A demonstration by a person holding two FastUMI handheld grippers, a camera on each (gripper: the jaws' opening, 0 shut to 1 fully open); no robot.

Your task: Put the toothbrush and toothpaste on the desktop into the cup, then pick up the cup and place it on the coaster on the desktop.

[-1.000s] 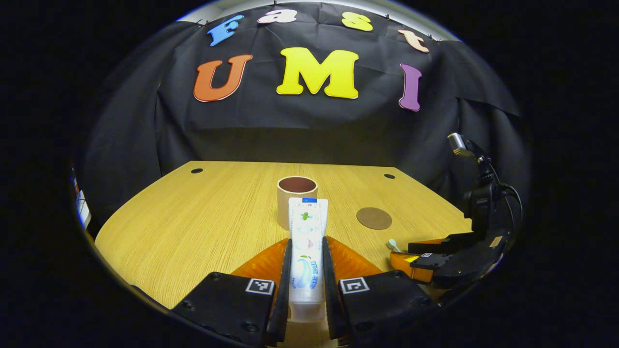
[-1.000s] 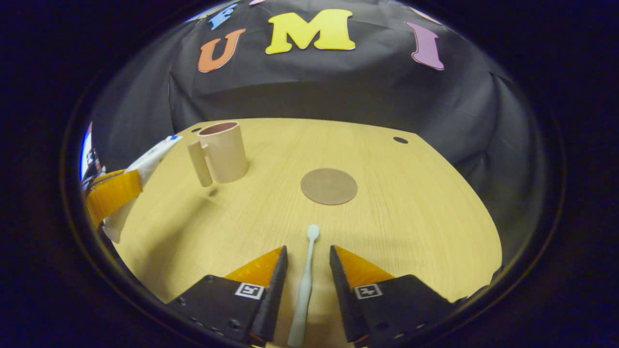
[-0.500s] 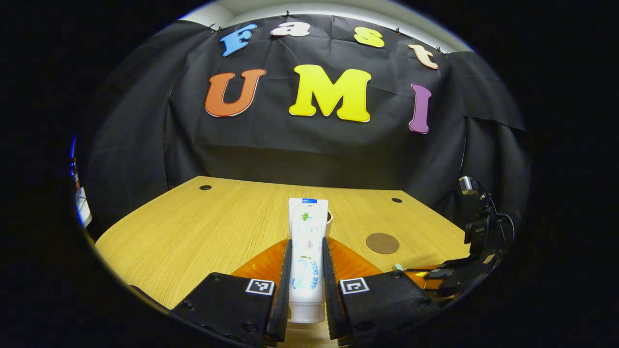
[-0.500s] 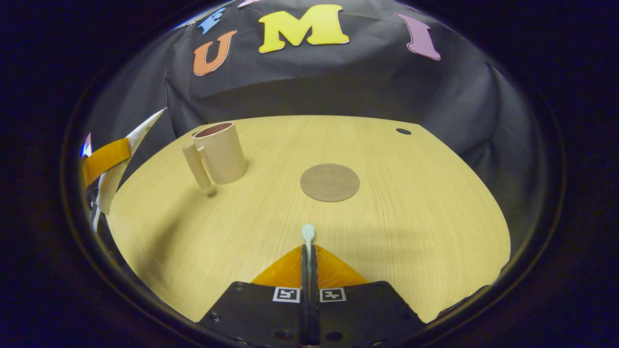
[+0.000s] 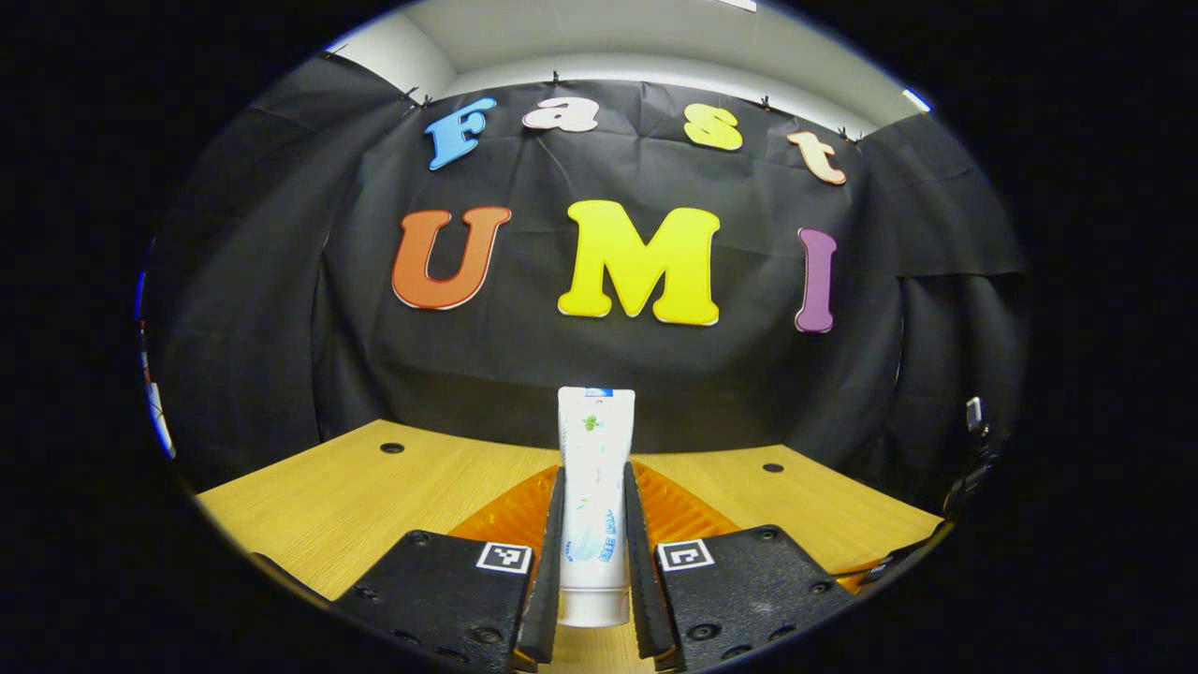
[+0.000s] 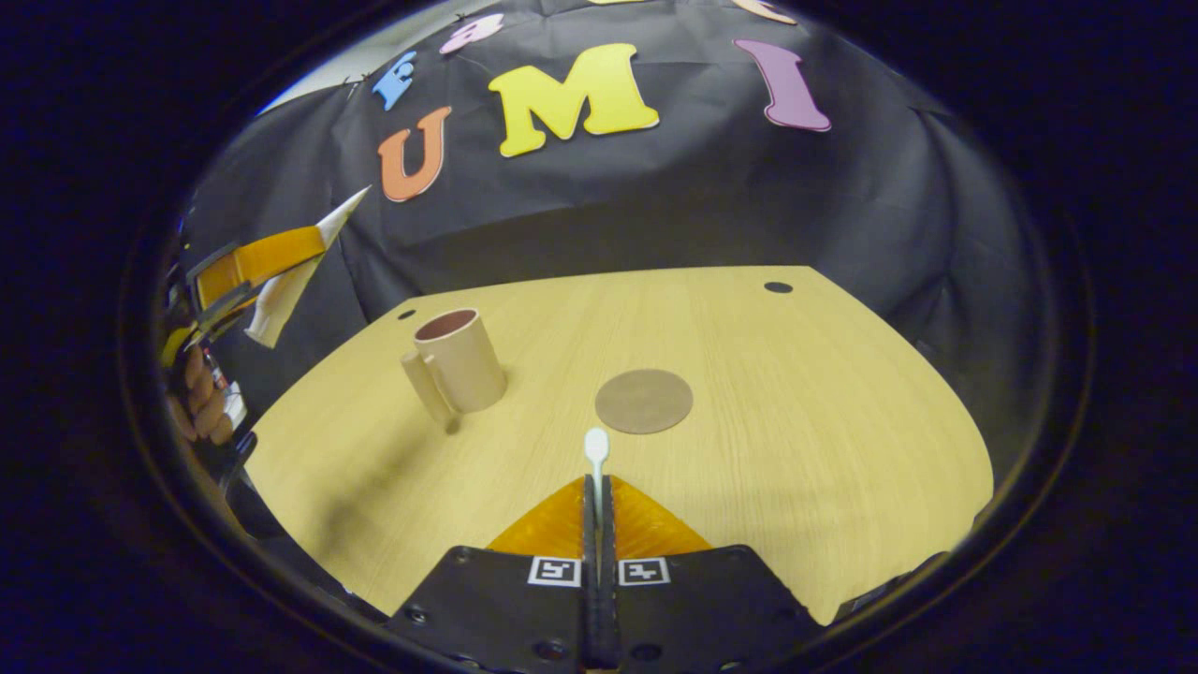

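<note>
The toothpaste [image 5: 595, 487] is clamped between the two fingers of the left gripper [image 5: 595, 524], cap end nearest the camera and flat crimped end pointing away at twelve o'clock, raised above the desktop [image 5: 374, 487]. In the right gripper view the same tube [image 6: 298, 270] is seen at about ten o'clock, held tilted in the air well clear of the wood, with a person's hand [image 6: 198, 398] below it at nine o'clock.

The toothbrush [image 6: 596, 459] is pinched by the right gripper [image 6: 596, 510], whose fingers are closed tight on its handle, the head projecting forward just beyond them. The coaster [image 6: 644, 401] is found just past the brush head at twelve o'clock, lying flat. The cup [image 6: 460, 361] is standing upright at about eleven o'clock of the coaster, apart from it, with its handle turned toward the camera side and its interior visibly darker.

The desktop [image 6: 796, 421] is a light wood-grain surface with a curved near edge and small dark round holes near its far corners. It is backed by a black cloth wall [image 6: 842, 197]; above the cloth, a pale ceiling [image 5: 655, 37] is seen in the left gripper view.
</note>
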